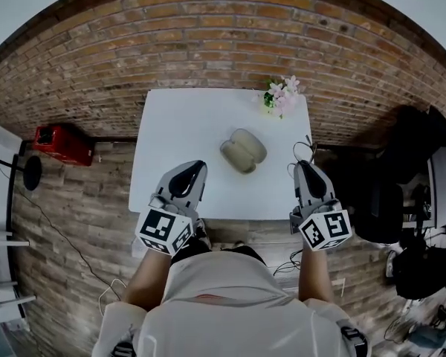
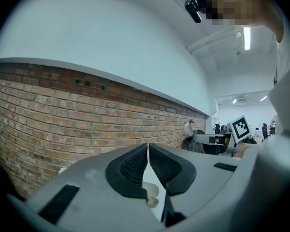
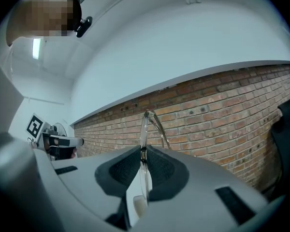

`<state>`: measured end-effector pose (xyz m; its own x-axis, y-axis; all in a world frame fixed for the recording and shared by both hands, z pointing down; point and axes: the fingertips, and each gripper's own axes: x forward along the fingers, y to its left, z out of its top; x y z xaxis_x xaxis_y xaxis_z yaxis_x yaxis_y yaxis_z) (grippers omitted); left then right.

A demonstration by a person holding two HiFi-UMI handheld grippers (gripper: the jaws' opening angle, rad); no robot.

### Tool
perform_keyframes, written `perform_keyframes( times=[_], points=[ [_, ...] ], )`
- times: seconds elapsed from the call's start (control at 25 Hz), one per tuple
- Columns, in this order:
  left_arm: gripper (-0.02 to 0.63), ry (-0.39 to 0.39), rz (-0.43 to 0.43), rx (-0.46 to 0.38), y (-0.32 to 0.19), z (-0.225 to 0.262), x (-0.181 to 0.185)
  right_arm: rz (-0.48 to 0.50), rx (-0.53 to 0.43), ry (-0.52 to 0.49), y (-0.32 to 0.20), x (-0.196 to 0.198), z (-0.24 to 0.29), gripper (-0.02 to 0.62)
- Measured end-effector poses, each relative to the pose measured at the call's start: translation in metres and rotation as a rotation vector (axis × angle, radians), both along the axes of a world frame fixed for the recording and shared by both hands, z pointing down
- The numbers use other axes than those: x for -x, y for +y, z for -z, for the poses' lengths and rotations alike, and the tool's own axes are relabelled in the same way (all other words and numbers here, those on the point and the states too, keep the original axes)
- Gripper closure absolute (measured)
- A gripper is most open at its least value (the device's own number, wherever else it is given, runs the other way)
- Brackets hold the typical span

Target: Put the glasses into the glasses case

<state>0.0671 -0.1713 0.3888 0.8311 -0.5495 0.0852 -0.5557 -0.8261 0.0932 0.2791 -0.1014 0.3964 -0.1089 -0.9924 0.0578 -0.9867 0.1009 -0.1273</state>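
Note:
An open beige glasses case (image 1: 243, 151) lies on the white table (image 1: 178, 125), right of its middle. My right gripper (image 1: 305, 164) hovers at the table's front right corner, shut on thin-framed glasses (image 1: 305, 149). In the right gripper view the glasses (image 3: 150, 124) stand edge-on between the pads (image 3: 160, 164) and stick up past the right gripper (image 3: 143, 149). My left gripper (image 1: 195, 166) is over the table's front edge, left of the case. In its own view the left gripper (image 2: 148, 145) has its pads (image 2: 133, 167) meeting at the tips with nothing between them.
A vase of pink flowers (image 1: 282, 95) stands at the table's far right corner. A red box (image 1: 63, 143) sits on the floor to the left, dark bags and a chair (image 1: 420, 136) to the right. A brick wall (image 2: 63, 105) lies ahead.

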Motion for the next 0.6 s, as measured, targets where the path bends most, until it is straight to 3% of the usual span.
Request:
perform_keyframes(
  times=[0.4,0.6],
  points=[
    [0.583,0.001,-0.025,0.024,-0.099,-0.014,0.044,-0.015,0.047,0.024,-0.090,0.061,-0.004,0.506],
    [0.583,-0.009,0.007,0.048,-0.122,-0.025,0.053,-0.005,0.094,0.015,-0.112,0.061,-0.022,0.506]
  ],
)
